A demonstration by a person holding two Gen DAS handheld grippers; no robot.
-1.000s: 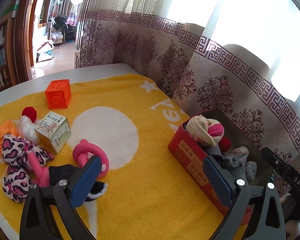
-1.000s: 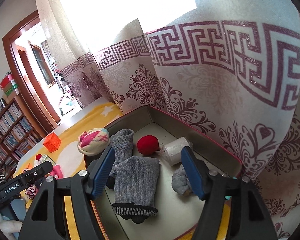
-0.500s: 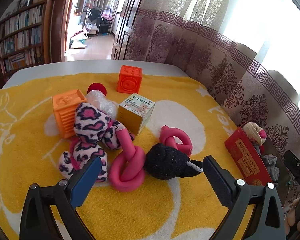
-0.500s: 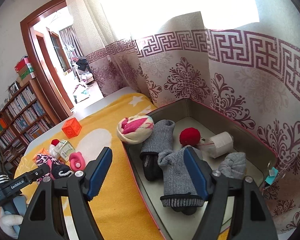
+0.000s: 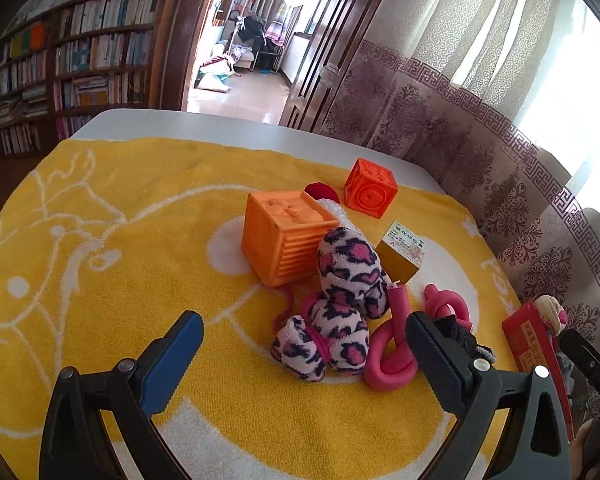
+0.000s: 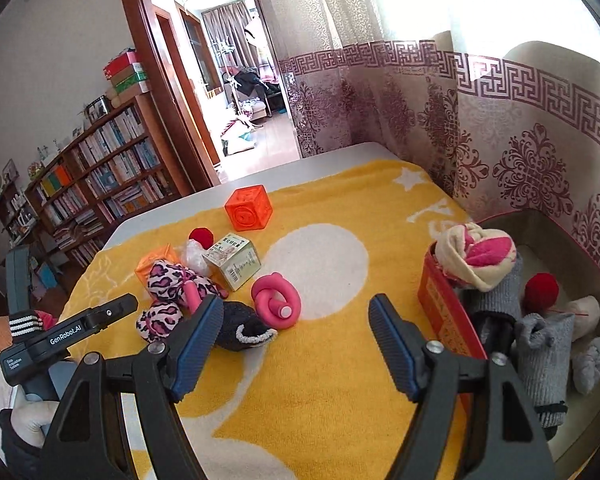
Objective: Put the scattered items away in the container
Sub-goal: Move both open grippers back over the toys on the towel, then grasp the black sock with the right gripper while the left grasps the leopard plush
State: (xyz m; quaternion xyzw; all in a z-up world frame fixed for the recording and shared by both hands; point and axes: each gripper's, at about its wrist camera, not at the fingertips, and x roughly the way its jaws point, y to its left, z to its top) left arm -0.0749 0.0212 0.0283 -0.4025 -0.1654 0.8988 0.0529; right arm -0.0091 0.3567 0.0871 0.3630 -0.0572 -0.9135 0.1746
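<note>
Scattered on the yellow towel (image 5: 140, 240) lie a leopard-print plush (image 5: 340, 304), a ribbed orange cube (image 5: 288, 240), a red-orange cube (image 5: 370, 194), a small carton (image 5: 402, 254), pink foam rings (image 5: 392, 356) and a black sock (image 6: 240, 326). My left gripper (image 5: 300, 322) hovers open just short of the plush, holding nothing. My right gripper (image 6: 296, 304) is open and empty over the towel, between the pink ring (image 6: 276, 300) and the red tin container (image 6: 444, 308). The tin holds grey socks (image 6: 544, 356) and a red ball (image 6: 542, 290). A cream-and-pink rolled sock (image 6: 476, 256) rests on its rim.
A patterned curtain (image 6: 500, 128) hangs close behind the tin and the table's far right edge. The white tabletop (image 5: 220, 128) shows beyond the towel. A bookshelf (image 6: 100, 168) and a doorway (image 6: 228, 80) lie further off. The left gripper's body (image 6: 72, 332) sits at the lower left of the right wrist view.
Both grippers swung left, away from the tin and toward the scattered pile. The left one now faces the plush and cubes; the right one has left the tin's interior for the towel.
</note>
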